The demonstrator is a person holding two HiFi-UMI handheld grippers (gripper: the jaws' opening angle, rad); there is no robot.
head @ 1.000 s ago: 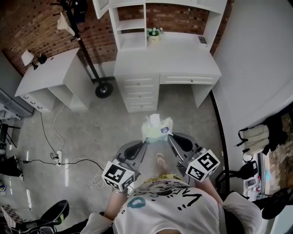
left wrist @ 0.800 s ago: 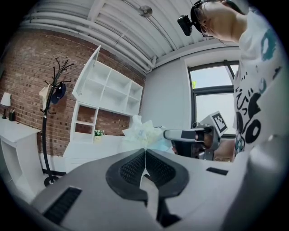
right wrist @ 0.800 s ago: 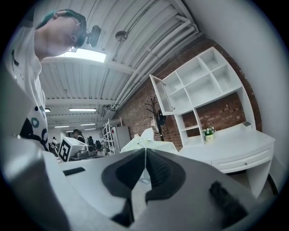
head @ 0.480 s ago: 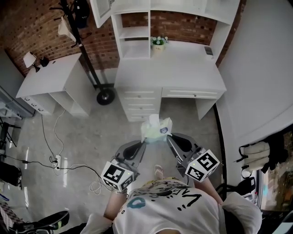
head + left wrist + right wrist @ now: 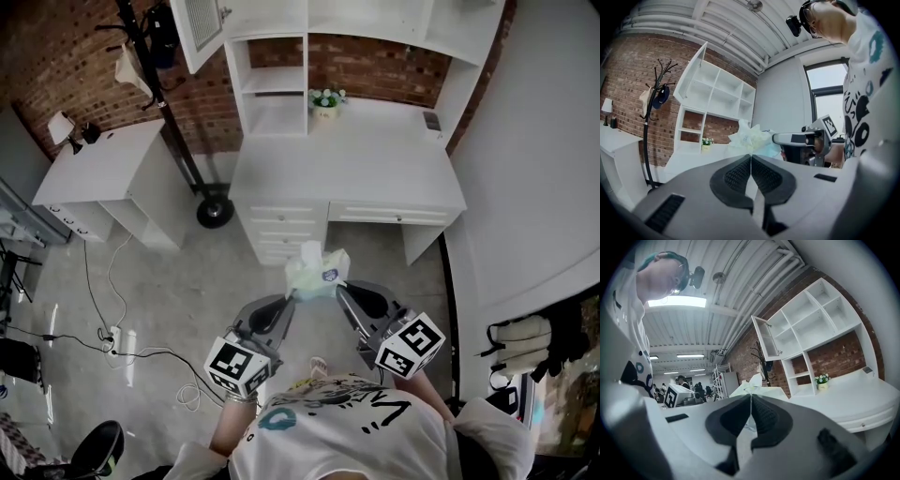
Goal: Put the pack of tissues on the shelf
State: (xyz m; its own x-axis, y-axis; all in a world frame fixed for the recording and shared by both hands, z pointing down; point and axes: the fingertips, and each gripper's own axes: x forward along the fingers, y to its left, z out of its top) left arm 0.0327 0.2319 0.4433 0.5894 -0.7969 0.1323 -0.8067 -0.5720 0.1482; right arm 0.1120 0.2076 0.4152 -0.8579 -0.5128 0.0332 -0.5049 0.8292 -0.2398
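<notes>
In front of the white desk, the head view showed the pack of tissues held in the air above the grey concrete floor. The left gripper pinched its left edge and the right gripper its right edge. The white shelf stood on the back of the desk against a brick wall, with a small flower pot just beside it. A black coat stand and a low white side table stood to the left, and cables trailed across the floor.

In the left gripper view, the jaws were pressed together on a thin fold of the pack's wrapper, with the pale pack bulging just beyond the tips. The other gripper reached in from the right, and a window showed behind it.

In the right gripper view, the jaws were likewise clamped on the wrapper's edge. An open cabinet door hung above the shelf compartments, under a ribbed ceiling with strip lights.
</notes>
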